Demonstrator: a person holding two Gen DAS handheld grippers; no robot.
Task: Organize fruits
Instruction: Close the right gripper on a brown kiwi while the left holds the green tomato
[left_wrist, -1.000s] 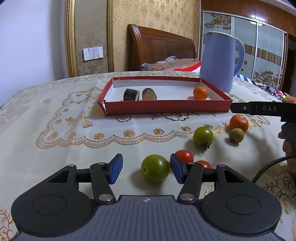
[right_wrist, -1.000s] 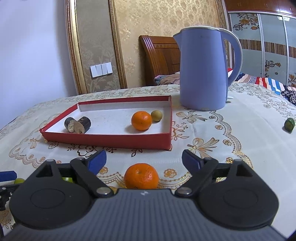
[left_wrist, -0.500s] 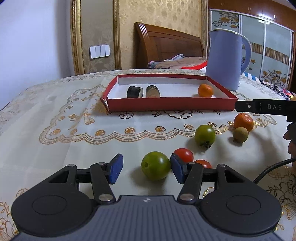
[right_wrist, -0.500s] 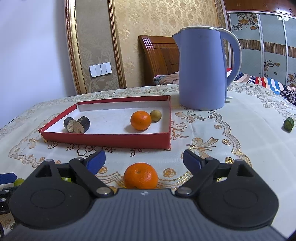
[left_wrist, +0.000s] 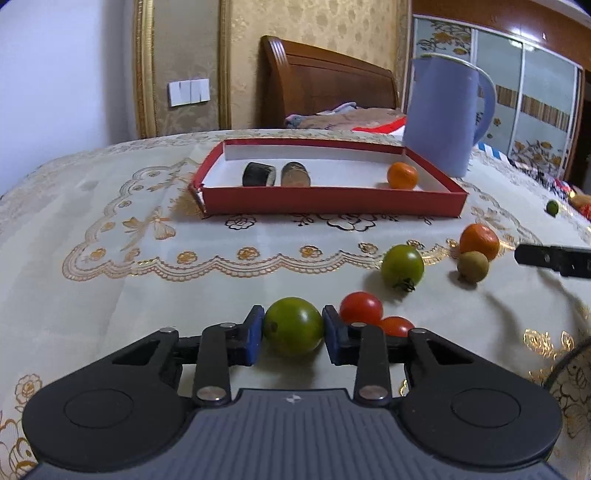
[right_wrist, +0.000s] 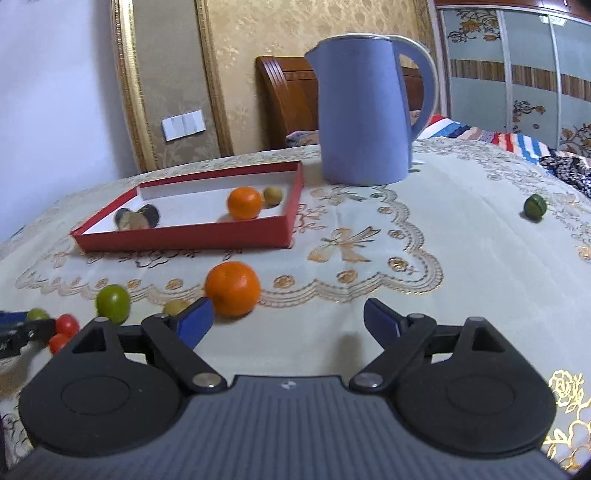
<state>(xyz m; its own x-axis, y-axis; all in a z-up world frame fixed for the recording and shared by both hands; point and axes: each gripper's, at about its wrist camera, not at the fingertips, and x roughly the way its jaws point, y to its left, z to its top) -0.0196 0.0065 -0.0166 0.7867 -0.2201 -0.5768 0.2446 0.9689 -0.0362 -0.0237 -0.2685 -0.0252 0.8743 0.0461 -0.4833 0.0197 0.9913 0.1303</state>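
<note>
My left gripper (left_wrist: 293, 334) has its blue pads pressed on both sides of a green tomato (left_wrist: 293, 325) that rests on the tablecloth, and the jaws are closing. Two red tomatoes (left_wrist: 361, 307) lie just right of it. Farther right are a second green tomato (left_wrist: 402, 266), an orange (left_wrist: 479, 240) and a small olive fruit (left_wrist: 472, 266). My right gripper (right_wrist: 288, 314) stands wide with nothing between its fingers, jaws closing a little. The orange (right_wrist: 232, 288) lies just beyond its left fingertip. The red box (left_wrist: 332, 201) holds an orange and two dark cut pieces.
A blue kettle (right_wrist: 364, 110) stands behind the box's right corner. A small green fruit (right_wrist: 535, 206) lies alone at the far right. A small olive fruit (right_wrist: 272, 195) sits in the box beside the orange. A cable (left_wrist: 565, 358) curves over the cloth at the right.
The left jaws have closed onto the green tomato. The right gripper has drawn back and to the right, so the orange now sits off its left finger instead of centred.
</note>
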